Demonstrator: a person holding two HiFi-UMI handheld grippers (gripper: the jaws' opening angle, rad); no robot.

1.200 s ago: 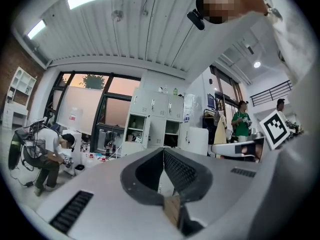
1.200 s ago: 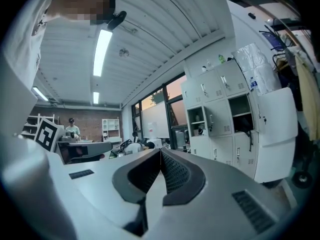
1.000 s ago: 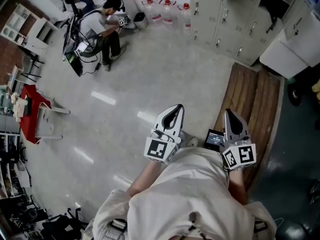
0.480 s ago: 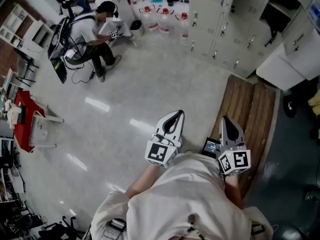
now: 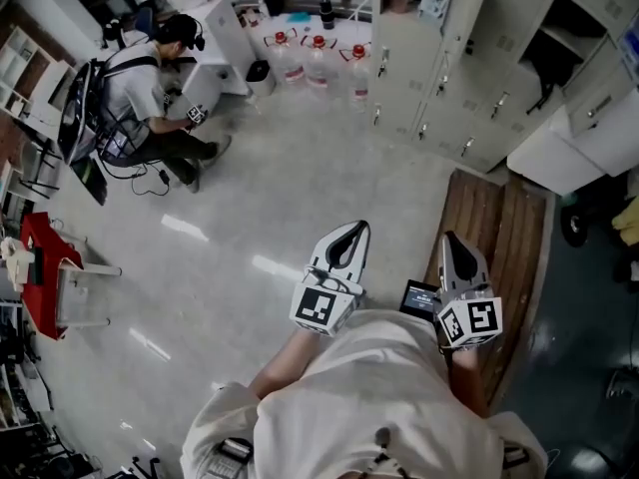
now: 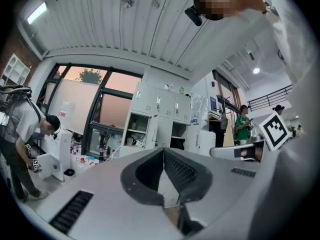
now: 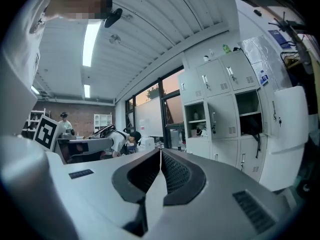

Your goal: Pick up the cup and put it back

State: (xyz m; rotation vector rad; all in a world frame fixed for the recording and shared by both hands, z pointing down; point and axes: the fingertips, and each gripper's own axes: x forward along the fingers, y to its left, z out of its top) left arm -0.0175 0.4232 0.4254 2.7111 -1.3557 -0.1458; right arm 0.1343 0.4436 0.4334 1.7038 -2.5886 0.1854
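I cannot make out a cup in any view. My left gripper (image 5: 351, 227) and right gripper (image 5: 454, 236) are held side by side at waist height, pointing level across the room toward the lockers (image 5: 439, 58). In the left gripper view the left gripper (image 6: 162, 151) has its black pads meeting at the tip, shut with nothing between them. The right gripper (image 7: 160, 151) stands the same way in its own view, shut and empty. Open locker shelves (image 6: 137, 134) hold small items too far off to tell apart.
A wooden platform (image 5: 509, 238) lies on the floor to the right. Water bottles (image 5: 318, 53) stand by the far wall. A person (image 5: 140, 98) crouches at a white cabinet (image 5: 225, 28) at the upper left. A red stand (image 5: 40, 267) is at the left edge.
The whole scene has slid down and left in the head view as I move toward the lockers. Both grippers keep the same stance, shut and side by side.
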